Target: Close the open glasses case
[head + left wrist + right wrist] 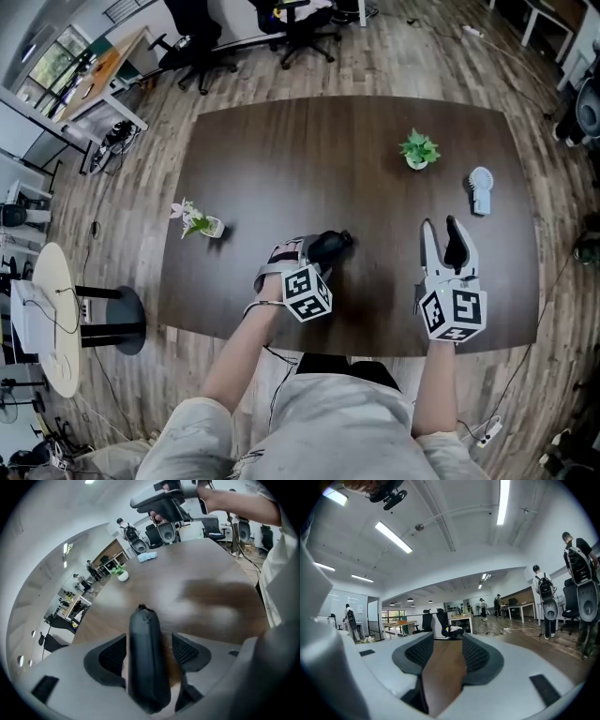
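Observation:
A black glasses case lies on the dark wooden table near its front edge. In the left gripper view the case shows edge-on, its two halves together, lengthwise between the jaws. My left gripper tilts down over it; a strip of table shows between the case and the right pad, so the pads do not press it. My right gripper hovers level over the table to the right, open, with only tabletop between its pads.
A small green potted plant and a pale blue hand fan stand at the back right. A little flower vase sits at the left. Office chairs stand beyond the far edge.

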Tool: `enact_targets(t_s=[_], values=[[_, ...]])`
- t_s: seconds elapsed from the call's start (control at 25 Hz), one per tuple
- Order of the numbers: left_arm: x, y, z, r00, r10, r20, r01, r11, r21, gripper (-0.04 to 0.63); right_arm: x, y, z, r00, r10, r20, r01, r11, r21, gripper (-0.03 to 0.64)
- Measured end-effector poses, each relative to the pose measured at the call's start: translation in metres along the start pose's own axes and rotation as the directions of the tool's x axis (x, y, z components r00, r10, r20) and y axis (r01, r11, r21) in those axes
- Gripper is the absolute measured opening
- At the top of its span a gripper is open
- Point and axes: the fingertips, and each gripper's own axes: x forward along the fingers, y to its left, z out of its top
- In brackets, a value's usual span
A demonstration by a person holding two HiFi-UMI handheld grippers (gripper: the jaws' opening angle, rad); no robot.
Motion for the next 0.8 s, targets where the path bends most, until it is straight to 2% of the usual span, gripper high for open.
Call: enact_targets(t_s=[0.12, 0.28, 0.36, 0.52, 0.8], values=[[0.014, -0.002, -0.005, 0.998, -0.031, -0.046, 0.032, 0.999, 0.026, 0.308, 0.002, -0.006, -0.003, 1.0, -0.008, -0.005, 0.008, 1.0, 0.006, 0.195], [0.024, 0.008, -0.008, 0.998, -0.027, -0.055, 0.028, 0.999, 0.022, 0.307, 0.004, -0.013, -0.006, 1.0, -0.018, -0.01, 0.019, 1.0, 0.016, 0.193], [0.029, 0.009, -0.013, 0.996, -0.054, -0.075, 0.056, 0.998, 0.021, 0.29, 0.006, -0.014, -0.008, 1.0, -0.02, -0.015, 0.021, 1.0, 0.019, 0.193], [0.031, 0.009, -0.016, 0.991, -0.111, -0.079, 0.111, 0.994, -0.01, 0.281, 0.009, -0.013, -0.012, 1.0, -0.019, -0.023, 0.019, 1.0, 0.023, 0.193], [0.033, 0.012, -0.015, 0.99, -0.113, -0.08, 0.11, 0.993, -0.041, 0.262, 0.012, -0.011, -0.014, 1.0, -0.006, -0.029, 0.006, 1.0, 0.016, 0.193]])
